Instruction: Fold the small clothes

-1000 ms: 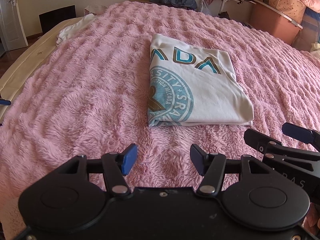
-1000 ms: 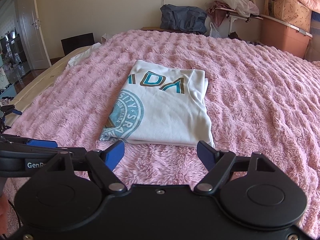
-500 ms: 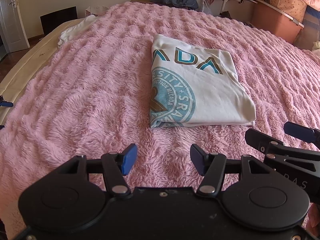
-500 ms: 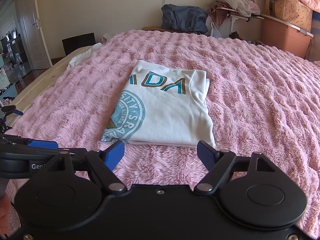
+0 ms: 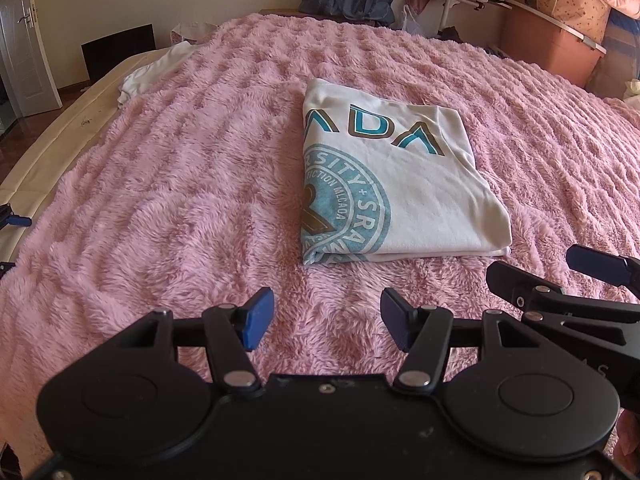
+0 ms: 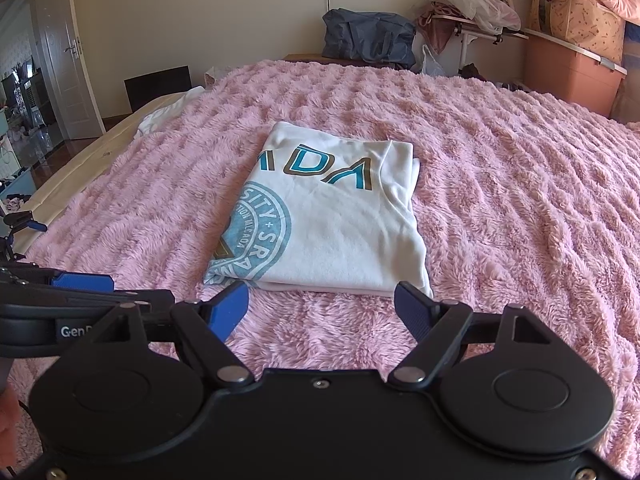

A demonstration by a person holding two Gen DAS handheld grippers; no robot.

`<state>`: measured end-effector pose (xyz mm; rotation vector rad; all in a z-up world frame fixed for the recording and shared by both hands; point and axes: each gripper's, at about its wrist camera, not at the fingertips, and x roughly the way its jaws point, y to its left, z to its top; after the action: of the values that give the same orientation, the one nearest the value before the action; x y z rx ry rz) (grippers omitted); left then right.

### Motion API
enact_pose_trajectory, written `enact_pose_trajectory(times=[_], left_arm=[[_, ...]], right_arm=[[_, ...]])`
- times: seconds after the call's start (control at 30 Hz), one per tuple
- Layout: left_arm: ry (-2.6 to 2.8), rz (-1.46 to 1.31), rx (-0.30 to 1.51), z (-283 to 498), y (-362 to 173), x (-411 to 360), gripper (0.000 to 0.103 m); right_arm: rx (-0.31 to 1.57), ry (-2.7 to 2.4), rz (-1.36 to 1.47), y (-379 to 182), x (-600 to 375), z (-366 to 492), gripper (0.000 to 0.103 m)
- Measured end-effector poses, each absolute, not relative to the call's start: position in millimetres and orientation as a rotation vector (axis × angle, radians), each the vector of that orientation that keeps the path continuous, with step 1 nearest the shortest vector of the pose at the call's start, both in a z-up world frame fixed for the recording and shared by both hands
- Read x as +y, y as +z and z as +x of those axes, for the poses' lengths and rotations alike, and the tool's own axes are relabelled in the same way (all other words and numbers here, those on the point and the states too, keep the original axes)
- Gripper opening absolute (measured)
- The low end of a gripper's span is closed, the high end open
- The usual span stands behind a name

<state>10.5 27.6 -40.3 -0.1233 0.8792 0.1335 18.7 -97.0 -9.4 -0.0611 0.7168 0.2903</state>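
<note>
A white T-shirt [image 5: 404, 184] with teal and brown print lies folded into a neat rectangle on the pink fluffy blanket [image 5: 180, 208]. It also shows in the right wrist view [image 6: 336, 220]. My left gripper [image 5: 327, 324] is open and empty, held above the blanket short of the shirt's near left corner. My right gripper [image 6: 322, 312] is open and empty, just short of the shirt's near edge. The right gripper also shows at the right edge of the left wrist view [image 5: 560, 284], and the left gripper at the left edge of the right wrist view [image 6: 80, 292].
A crumpled white garment [image 5: 156, 68] lies at the bed's far left edge. A dark blue bag [image 6: 368, 40], a small table with bags [image 6: 468, 12] and an orange storage box [image 6: 568, 76] stand beyond the bed. A door [image 6: 68, 64] is at the left.
Both grippers have drawn back and risen slightly; the folded shirt sits a little farther off in both views. The shirt has not moved and both grippers stay open.
</note>
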Motion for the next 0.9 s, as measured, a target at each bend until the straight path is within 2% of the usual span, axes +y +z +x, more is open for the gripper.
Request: enact_pose_trajectory(times=[0.9], left_arm=[[0.137,-0.098,0.863,8.2,-40.5,25.2,0.062]], right_arm=[[0.719,0.288,-0.058,-7.9,-98.0,18.5,0.081]])
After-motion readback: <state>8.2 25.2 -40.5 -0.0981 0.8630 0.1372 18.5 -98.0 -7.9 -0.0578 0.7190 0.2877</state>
